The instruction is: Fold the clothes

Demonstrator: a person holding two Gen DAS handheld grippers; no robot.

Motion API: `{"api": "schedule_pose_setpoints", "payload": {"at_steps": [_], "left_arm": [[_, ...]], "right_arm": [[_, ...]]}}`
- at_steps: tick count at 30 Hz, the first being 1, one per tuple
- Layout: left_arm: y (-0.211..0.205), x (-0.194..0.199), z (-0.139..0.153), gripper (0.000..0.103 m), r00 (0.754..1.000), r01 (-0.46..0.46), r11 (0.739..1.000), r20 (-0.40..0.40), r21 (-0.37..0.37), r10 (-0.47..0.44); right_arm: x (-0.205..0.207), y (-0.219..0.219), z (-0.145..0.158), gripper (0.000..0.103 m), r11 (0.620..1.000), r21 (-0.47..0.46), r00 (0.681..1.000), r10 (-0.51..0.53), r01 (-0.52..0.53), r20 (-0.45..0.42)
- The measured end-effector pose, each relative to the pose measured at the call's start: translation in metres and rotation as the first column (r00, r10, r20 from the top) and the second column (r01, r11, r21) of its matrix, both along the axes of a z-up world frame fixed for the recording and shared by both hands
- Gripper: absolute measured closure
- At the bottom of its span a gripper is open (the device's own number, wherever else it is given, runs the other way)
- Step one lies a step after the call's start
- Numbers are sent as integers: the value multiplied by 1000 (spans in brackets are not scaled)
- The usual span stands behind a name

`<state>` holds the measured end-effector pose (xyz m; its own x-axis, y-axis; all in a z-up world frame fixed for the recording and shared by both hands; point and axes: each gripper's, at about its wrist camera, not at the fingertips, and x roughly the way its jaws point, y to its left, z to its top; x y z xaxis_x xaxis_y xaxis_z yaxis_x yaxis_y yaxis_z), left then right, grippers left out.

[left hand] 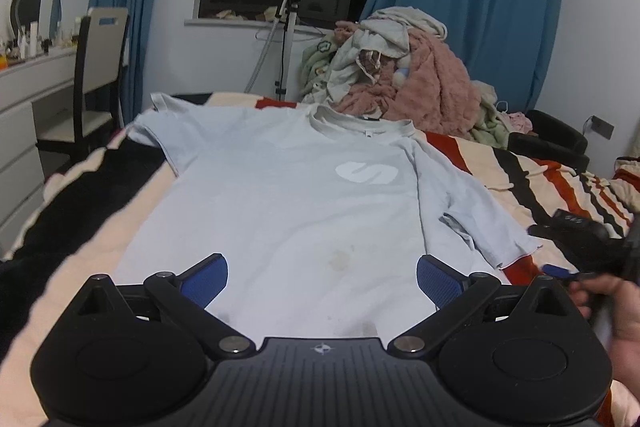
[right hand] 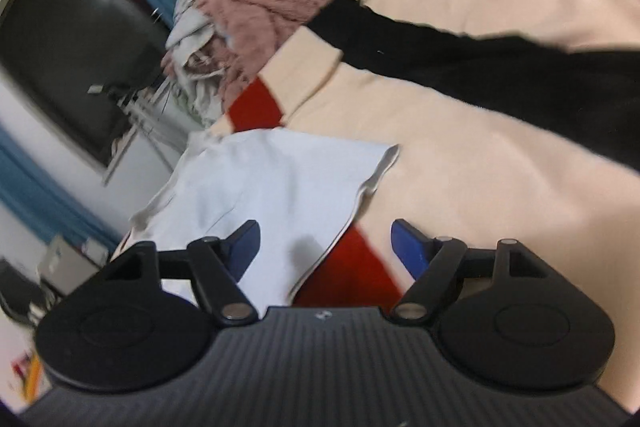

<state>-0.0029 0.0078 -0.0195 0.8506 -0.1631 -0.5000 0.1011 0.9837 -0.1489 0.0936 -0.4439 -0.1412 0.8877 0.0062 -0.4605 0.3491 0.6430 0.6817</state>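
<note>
A pale blue T-shirt (left hand: pixel 288 195) with a white logo lies spread flat, front up, on the striped bed, its collar at the far end. My left gripper (left hand: pixel 322 277) hovers open over the shirt's lower hem, nothing between its blue pads. The right gripper (left hand: pixel 560 271) shows at the right edge of the left wrist view, beside the shirt's right sleeve (left hand: pixel 484 227), held by a hand (left hand: pixel 616 307). In the tilted, blurred right wrist view, my right gripper (right hand: pixel 326 247) stands open just over that sleeve (right hand: pixel 280 187), with the sleeve's edge between the fingers and no pad pressing on it.
A heap of pink and grey clothes (left hand: pixel 400 67) is piled at the bed's far end. The striped blanket (left hand: pixel 560 183) covers the bed. A chair (left hand: pixel 100 75) and a white dresser (left hand: pixel 24 107) stand at the left. A tripod (left hand: pixel 286 27) stands below the dark window.
</note>
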Motion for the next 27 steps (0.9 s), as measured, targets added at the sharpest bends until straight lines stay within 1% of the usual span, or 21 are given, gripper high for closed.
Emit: {"api": "schedule_pose_setpoints", "payload": {"at_steps": [2,3,4,5,6,7,8,11,13,14,17,19,22,23,24,25,26,27], "left_arm": [[0,3,-4,1,999,-31,999,17,-15,31],[0,3,-4,1,999,-32,999,31,-11,33],[0,4,-4,1,998,-34,999,46,-6,34],[0,4,-5,1,998,-35,999,59,-4,35],[0,4,-5,1,997,-33,999,69,-9,33],[1,5,-6,1,997,-30,999,74,-15,31],[2,6,-6,1,997,-26,999,78,-20,28],[1,14,-9,1,998,-14,999,64,-31,16],[-1,21,-13,1,999,6,999,47,-39,-4],[-2,25,-16,1,999,17,999,38,-43,-15],[-8,37,-25,1,999,50,998,12,-35,-49],[-14,46,-33,1,998,70,997,3,-12,-70],[-19,61,-46,1,996,82,997,-36,11,-81],[-19,65,-50,1,996,83,997,-46,10,-82],[-19,69,-53,1,995,82,997,-52,12,-81],[-19,73,-55,1,995,81,997,-59,15,-80],[-19,76,-58,1,994,81,996,-69,20,-80],[-19,78,-59,1,994,81,997,-78,19,-79]], "right_arm": [[22,-6,-10,28,1000,-23,1000,0,0,15],[34,-8,-13,31,999,-43,1000,8,-7,17],[46,-10,-12,51,997,-69,1000,26,-25,11],[60,-10,-10,82,993,-105,999,50,-51,-11],[73,-11,-7,92,987,-142,997,73,-78,-34],[84,-12,-1,96,979,-183,995,84,-92,-50],[91,-15,9,96,967,-235,995,91,-97,-38],[109,-30,45,96,909,-411,995,94,-72,35],[128,-49,64,97,883,-465,995,87,-59,39],[141,-59,71,97,863,-504,997,67,-41,33],[179,-85,77,96,813,-582,1000,17,-19,-9],[199,-99,66,96,808,-588,998,-4,-33,-62],[219,-108,49,91,803,-593,992,-17,-59,-122],[221,-106,46,82,800,-596,991,-10,-74,-136],[222,-104,42,69,796,-599,989,-2,-88,-149],[219,-101,41,37,790,-605,988,6,-100,-155],[214,-96,41,15,782,-615,989,13,-104,-150],[205,-91,45,13,777,-621,991,21,-98,-129]]}}
